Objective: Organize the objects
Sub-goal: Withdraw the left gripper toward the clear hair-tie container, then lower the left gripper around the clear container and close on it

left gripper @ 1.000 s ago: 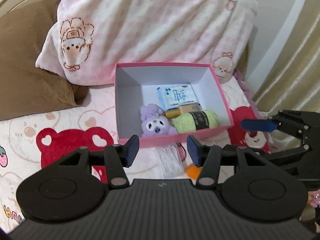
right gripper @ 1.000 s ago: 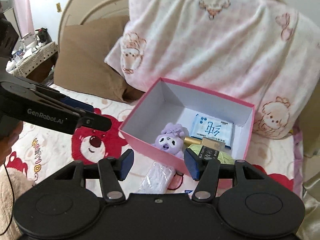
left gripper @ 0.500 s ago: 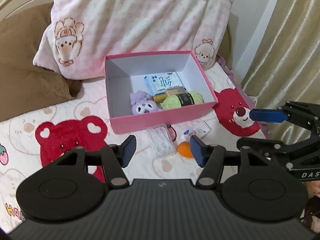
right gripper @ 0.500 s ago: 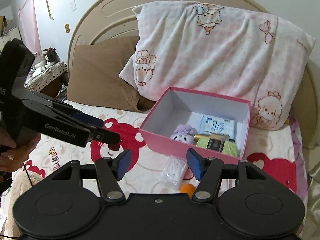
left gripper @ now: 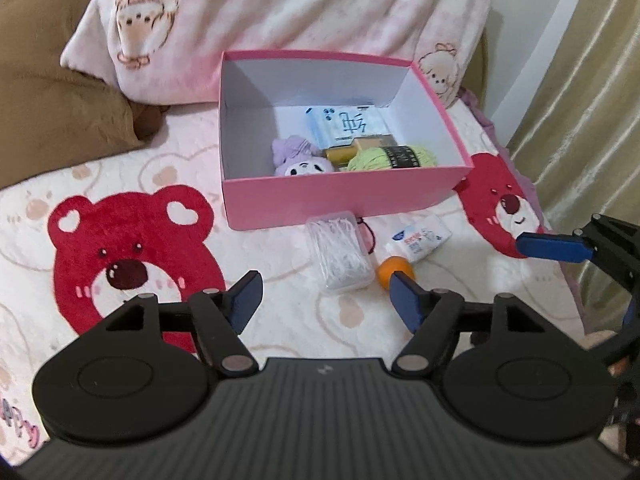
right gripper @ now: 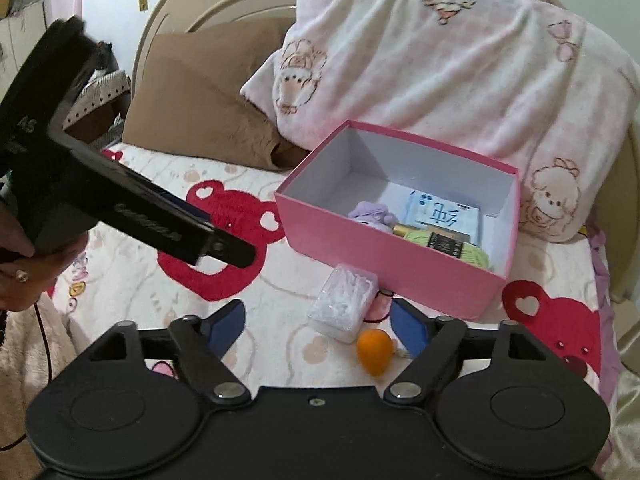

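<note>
A pink box point(left gripper: 344, 196) point(right gripper: 384, 256) stands on the bed and holds a blue-white tissue pack point(left gripper: 346, 126), a purple plush point(left gripper: 300, 160), a gold item and green yarn point(left gripper: 392, 156). In front of it lie a clear plastic case point(left gripper: 338, 258) point(right gripper: 344, 306), a small orange ball point(left gripper: 394, 272) point(right gripper: 374, 346) and a white sachet point(left gripper: 418, 238). My left gripper point(left gripper: 326, 300) is open and empty, just short of the case. My right gripper point(right gripper: 316, 324) is open and empty, with the case and ball between its fingers.
A pink patterned pillow point(right gripper: 440, 60) and a brown pillow point(right gripper: 200, 92) lean against the headboard behind the box. The bedsheet has red bear prints point(left gripper: 132, 248). A curtain point(left gripper: 592, 80) hangs at the right of the bed.
Both grippers have pulled back from the box and dropped toward the bed. The case, ball and sachet in front of the box have come into full view. Both stay open.
</note>
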